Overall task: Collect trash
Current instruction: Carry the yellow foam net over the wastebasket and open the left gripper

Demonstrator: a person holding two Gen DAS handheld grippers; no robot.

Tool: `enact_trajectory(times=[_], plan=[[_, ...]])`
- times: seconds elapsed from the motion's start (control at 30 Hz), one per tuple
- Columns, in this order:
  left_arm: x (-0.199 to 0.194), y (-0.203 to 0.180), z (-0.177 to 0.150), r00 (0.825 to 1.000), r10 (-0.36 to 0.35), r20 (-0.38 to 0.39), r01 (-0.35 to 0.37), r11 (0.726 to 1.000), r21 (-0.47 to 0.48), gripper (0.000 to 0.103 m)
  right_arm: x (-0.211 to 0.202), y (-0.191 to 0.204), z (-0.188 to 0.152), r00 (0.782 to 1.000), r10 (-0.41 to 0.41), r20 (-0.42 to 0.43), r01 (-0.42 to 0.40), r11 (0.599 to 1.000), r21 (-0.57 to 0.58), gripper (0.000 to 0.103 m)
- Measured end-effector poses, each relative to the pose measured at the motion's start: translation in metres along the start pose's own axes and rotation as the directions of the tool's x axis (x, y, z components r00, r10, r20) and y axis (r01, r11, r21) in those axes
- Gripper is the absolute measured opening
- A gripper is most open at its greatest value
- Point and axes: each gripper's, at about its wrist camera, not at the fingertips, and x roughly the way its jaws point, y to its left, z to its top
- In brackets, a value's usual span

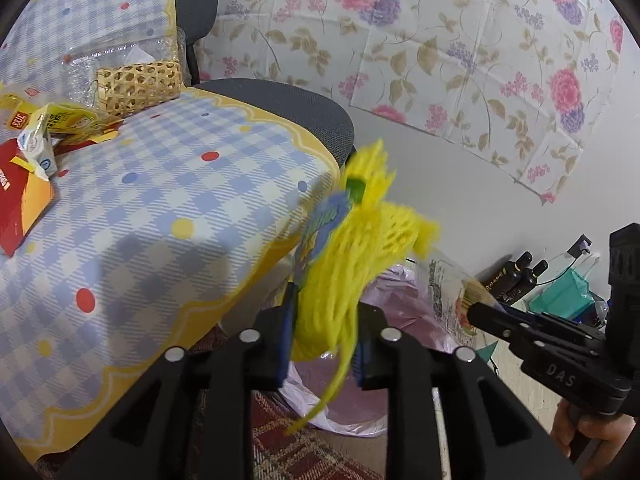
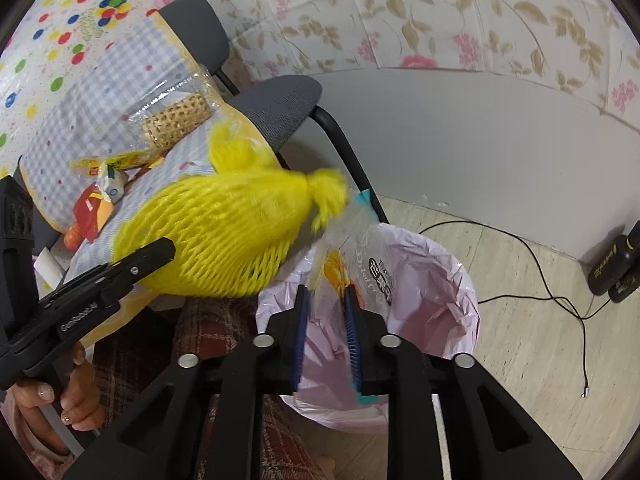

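Left tool [image 1: 324, 344] clamps the yellow net bag [image 2: 224, 236] just past the bench edge [image 1: 256, 276]; right tool [image 2: 326, 320] pinches a clear snack wrapper [image 2: 360, 256] over the pink-lined bin [image 2: 460, 272], floor beyond.

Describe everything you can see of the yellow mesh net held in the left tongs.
The yellow mesh net is a soft, foam-like netted sleeve, bright yellow, bunched into a tuft at one end, with a blue label and a green tag attached. It is motion-blurred. The left tongs are shut on one end, a loose strand dangling below. It hangs in the air past the table edge, beside the pink-lined trash bin, not yet inside.
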Motion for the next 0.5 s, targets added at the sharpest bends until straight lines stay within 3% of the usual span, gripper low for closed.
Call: enact_trajectory(times=[0.2, 0.4, 0.5], plan=[[-0.002, 0.003, 0.003, 1.0, -0.003, 0.021, 0.003, 1.0, 0.002, 0.05, 0.004, -0.006, 0.004, 1.0, -0.02, -0.014, 0.02, 1.0, 0.008, 0.04], [-0.022, 0.014, 0.01, 0.998, 0.004, 0.064, -0.003, 1.0, -0.017, 0.052, -0.019, 0.005, 0.018, 0.997, -0.032, 0.066, 0.034, 0.999, -0.023, 0.04], [-0.039, 0.025, 0.01, 0.995, 0.043, 0.095, -0.041, 0.999, -0.024, 0.053, -0.037, 0.018, 0.026, 0.99, -0.03, 0.137, 0.038, 0.998, -0.054, 0.04]])
